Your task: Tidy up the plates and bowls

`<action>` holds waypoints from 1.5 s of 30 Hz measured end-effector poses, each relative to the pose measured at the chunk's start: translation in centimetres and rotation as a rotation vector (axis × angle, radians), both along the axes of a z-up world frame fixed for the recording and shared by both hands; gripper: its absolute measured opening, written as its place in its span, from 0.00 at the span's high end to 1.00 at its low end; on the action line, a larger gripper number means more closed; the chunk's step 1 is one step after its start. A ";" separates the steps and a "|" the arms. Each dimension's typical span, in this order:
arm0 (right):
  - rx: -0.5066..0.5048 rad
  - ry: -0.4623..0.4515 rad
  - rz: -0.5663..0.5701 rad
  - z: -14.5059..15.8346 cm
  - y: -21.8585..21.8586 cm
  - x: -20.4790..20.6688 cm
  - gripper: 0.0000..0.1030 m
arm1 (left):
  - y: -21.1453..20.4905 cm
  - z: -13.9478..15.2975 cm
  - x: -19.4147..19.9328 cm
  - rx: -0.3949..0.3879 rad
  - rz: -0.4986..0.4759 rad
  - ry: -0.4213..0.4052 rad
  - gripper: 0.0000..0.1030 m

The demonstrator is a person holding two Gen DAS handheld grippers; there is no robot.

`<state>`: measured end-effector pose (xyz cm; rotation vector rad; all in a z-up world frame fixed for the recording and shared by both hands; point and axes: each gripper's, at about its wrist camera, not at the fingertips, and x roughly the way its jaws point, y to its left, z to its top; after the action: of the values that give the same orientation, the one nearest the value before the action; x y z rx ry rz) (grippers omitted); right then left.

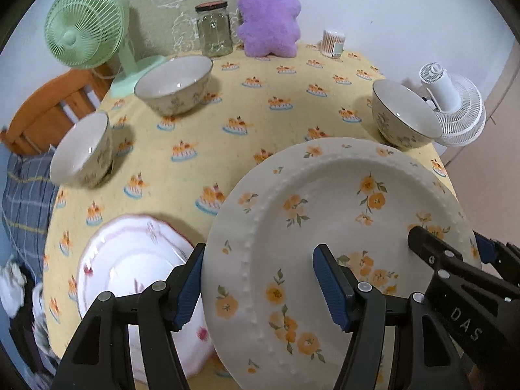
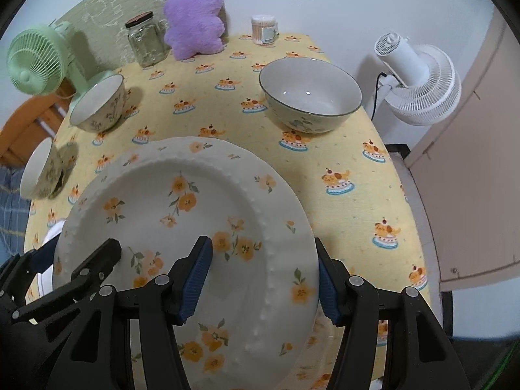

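Observation:
A white plate with orange flowers (image 1: 325,214) (image 2: 201,208) is held above the table between both grippers. My left gripper (image 1: 260,279) is shut on its left rim, one finger over the plate and one under. My right gripper (image 2: 265,276) is shut on its right rim the same way. A pink-trimmed plate (image 1: 130,260) lies on the tablecloth below and to the left; a sliver of it (image 2: 52,234) shows in the right wrist view. Three floral bowls stand around: far left (image 1: 83,152) (image 2: 40,169), back left (image 1: 175,83) (image 2: 99,102), and right (image 1: 403,113) (image 2: 308,92).
The table wears a yellow cake-print cloth (image 1: 260,97) (image 2: 357,188). Along the back stand a green fan (image 1: 87,29), a glass jar (image 1: 214,29), a purple plush (image 1: 269,16) and a cotton-swab tub (image 1: 333,42). A white fan (image 2: 419,78) stands off the right edge. A wooden chair (image 1: 48,110) is at left.

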<state>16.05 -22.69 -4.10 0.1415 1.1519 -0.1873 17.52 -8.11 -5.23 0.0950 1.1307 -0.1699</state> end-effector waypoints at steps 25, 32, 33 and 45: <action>-0.025 0.056 0.191 -3.1 -3.8 -4.1 0.39 | -3.3 -3.9 -6.4 -0.035 0.152 0.103 0.36; -0.018 0.076 0.203 -4.0 -3.6 -4.3 0.39 | -3.3 -4.6 -6.4 -0.018 0.164 0.111 0.35; -0.016 0.078 0.203 -4.1 -3.6 -4.3 0.39 | -3.3 -4.7 -6.4 -0.018 0.168 0.114 0.35; 0.003 0.079 0.193 -5.0 -3.6 -4.6 0.40 | -3.7 -4.7 -6.6 0.056 0.200 0.067 0.33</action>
<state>11.50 -26.26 -9.15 0.0255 1.2373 -0.0202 10.89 -11.79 -9.95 0.0263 1.2045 0.0369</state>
